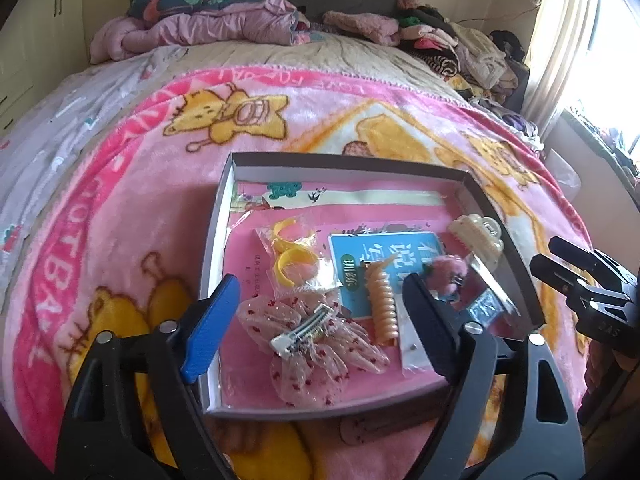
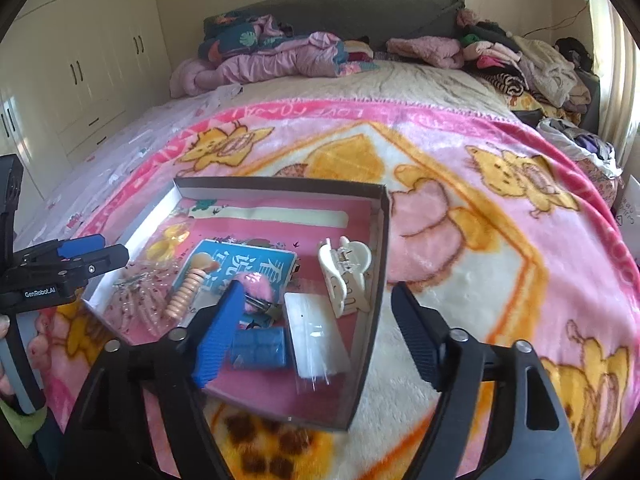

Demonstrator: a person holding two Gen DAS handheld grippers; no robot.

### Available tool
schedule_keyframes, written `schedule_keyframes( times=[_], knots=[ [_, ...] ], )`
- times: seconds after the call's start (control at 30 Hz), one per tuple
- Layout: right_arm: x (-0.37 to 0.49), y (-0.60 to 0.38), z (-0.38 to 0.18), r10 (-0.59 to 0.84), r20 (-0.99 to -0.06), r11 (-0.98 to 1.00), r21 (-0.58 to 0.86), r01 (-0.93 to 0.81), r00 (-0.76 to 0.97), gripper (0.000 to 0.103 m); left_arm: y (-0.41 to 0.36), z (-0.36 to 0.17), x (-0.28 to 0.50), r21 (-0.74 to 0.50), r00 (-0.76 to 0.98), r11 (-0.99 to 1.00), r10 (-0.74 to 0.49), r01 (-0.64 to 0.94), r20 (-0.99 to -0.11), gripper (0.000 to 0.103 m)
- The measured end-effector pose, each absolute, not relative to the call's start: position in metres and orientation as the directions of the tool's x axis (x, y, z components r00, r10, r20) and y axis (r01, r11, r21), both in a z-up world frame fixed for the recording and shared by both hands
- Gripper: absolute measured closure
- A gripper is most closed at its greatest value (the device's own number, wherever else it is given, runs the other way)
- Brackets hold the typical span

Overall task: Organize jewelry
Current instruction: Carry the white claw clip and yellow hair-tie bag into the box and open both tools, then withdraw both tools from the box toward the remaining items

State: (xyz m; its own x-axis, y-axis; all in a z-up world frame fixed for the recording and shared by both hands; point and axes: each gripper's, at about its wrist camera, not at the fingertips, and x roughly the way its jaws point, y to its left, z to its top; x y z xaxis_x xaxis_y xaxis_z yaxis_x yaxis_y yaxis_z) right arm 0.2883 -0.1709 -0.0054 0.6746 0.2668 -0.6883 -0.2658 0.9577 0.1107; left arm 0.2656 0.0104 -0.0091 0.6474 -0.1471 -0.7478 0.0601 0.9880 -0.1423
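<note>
the task looks nearly done: the hair pieces all lie in the shallow box (image 1: 224, 216) on the blanket (image 1: 120, 200), none loose outside. inside: lace bow clip (image 1: 316, 344) near left, coil tie (image 1: 382, 304) centre, cream claw clip (image 2: 346, 276) far right. left gripper (image 1: 316, 316) and right gripper (image 2: 316, 336) both gape empty.

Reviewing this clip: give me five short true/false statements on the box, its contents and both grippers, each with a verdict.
1. The box sits on a pink blanket. True.
2. The left gripper holds the bow. False: it is open, and the bow lies in the box.
3. The claw clip lies near the box's right wall. True.
4. The right gripper is shut on the coil tie. False: it is open and empty.
5. The yellow rings lie outside the box. False: they are bagged, inside it.
</note>
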Motion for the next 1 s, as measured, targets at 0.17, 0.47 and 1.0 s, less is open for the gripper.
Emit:
schedule_keyframes(
  times=[0.17,0.47,1.0],
  knots=[
    [0.271,-0.176,0.006,0.268,-0.669,0.959,0.113,-0.261,0.693,0.02,0.008,0.003,0.249,-0.14,0.665,0.988,-0.147,0.064,-0.732,0.021],
    [0.239,-0.176,0.022,0.271,-0.648,0.957,0.101,-0.272,0.712,0.019,0.008,0.016,0.22,-0.141,0.688,0.988,-0.143,0.06,-0.711,0.012],
    [0.195,-0.173,0.034,0.276,-0.629,0.953,0.083,-0.29,0.727,0.01,0.008,0.02,0.176,-0.149,0.705,0.987,-0.143,0.054,-0.694,0.012]
  ],
)
